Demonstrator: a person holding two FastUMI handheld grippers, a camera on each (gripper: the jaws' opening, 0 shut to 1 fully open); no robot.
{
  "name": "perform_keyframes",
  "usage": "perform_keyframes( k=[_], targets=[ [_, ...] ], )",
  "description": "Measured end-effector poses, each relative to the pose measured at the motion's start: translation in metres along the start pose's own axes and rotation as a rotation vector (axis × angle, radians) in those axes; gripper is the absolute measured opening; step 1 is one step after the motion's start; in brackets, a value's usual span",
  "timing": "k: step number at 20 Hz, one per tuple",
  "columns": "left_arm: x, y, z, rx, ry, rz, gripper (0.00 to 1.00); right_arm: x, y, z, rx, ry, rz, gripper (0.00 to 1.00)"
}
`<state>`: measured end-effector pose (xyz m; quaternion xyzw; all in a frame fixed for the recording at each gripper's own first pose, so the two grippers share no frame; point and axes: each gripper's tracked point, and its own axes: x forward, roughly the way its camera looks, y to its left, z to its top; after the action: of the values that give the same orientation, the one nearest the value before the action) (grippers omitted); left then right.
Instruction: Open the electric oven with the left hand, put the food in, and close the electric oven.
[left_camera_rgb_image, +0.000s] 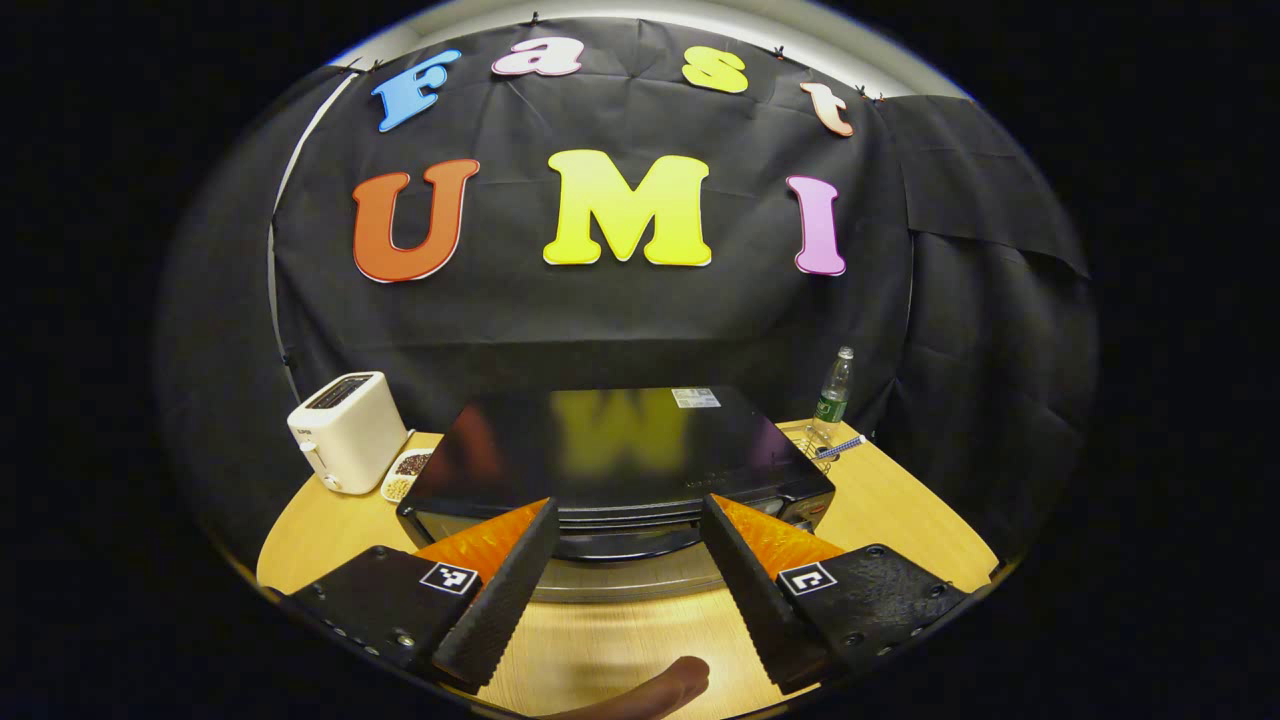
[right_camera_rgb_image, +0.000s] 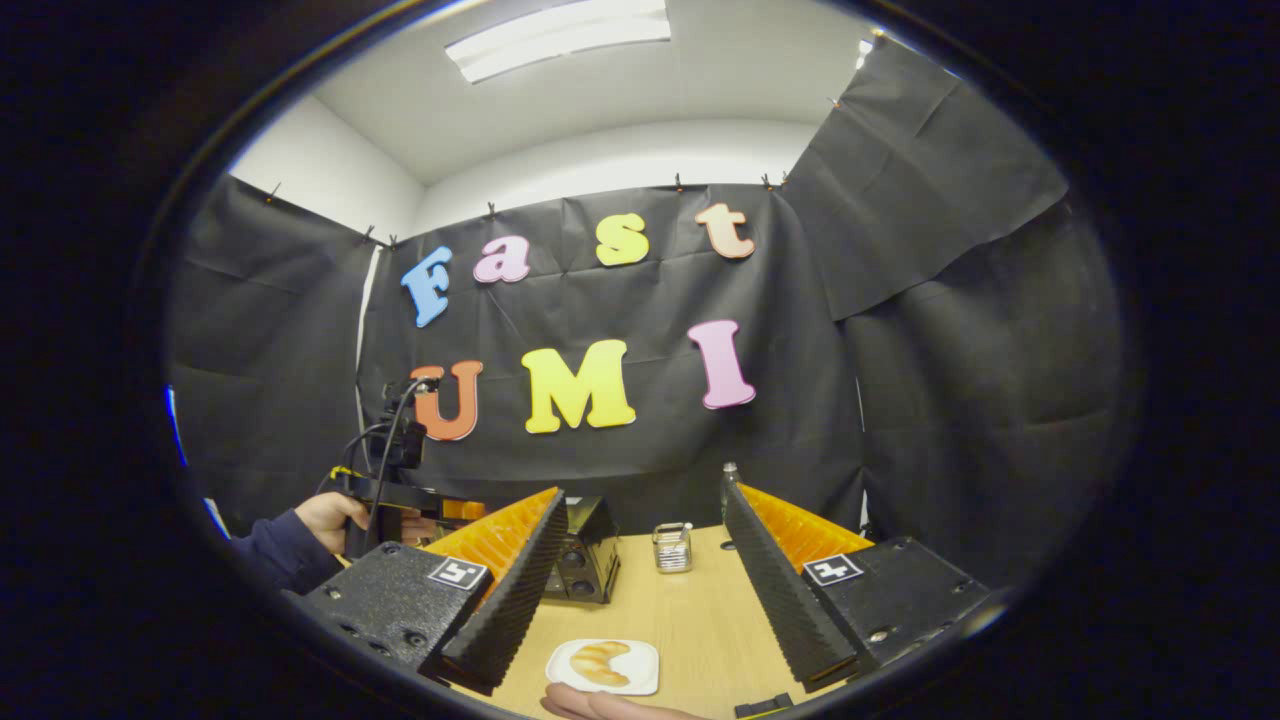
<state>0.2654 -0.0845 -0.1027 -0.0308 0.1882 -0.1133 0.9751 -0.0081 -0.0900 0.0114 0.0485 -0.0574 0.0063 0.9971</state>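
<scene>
Left gripper spread wide, lined up on oven mid-table to catch the door handle. Right gripper also spread, empty, hovering over food on plate near front edge, ready for pickup.

**Even overhead light, heavy fisheye warp**

A ceiling light panel glares white in the right gripper view. The electric oven top mirrors the wall softly, blurred. Both views bend strongly at the edges; the wooden table is lit evenly, shadows faint.
</scene>
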Motion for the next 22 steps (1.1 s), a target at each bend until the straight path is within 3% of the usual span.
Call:
perform_keyframes(
  k=[3,4,5,6,9,10,11,22],
  targets=[
    [0.017,0.004,-0.016,-0.010,0.034,-0.007,0.94,0.003,0.005,0.002,-0.006,-0.011,0.011,0.96],
    [0.019,0.009,-0.020,-0.001,0.039,0.019,0.85,0.003,0.005,0.000,-0.015,-0.009,0.010,0.96],
    [0.020,0.012,-0.018,0.013,0.026,0.031,0.96,0.003,0.004,-0.002,-0.024,-0.006,0.006,0.96],
    [0.021,0.013,-0.019,0.012,0.022,0.032,0.97,0.004,0.003,-0.004,-0.032,0.000,-0.001,0.96],
    [0.014,0.010,-0.026,-0.003,0.043,0.045,0.97,0.006,0.002,-0.009,-0.024,0.016,-0.008,0.96],
    [0.010,0.010,-0.028,-0.006,0.046,0.047,0.89,0.005,0.001,-0.011,-0.020,0.020,-0.009,0.96],
    [0.005,0.009,-0.031,-0.006,0.051,0.049,0.98,0.004,0.001,-0.012,-0.017,0.023,-0.009,0.96],
    [-0.049,-0.002,-0.077,0.015,-0.048,0.083,0.97,0.008,0.013,-0.042,-0.026,0.101,-0.008,0.96]
  ],
)
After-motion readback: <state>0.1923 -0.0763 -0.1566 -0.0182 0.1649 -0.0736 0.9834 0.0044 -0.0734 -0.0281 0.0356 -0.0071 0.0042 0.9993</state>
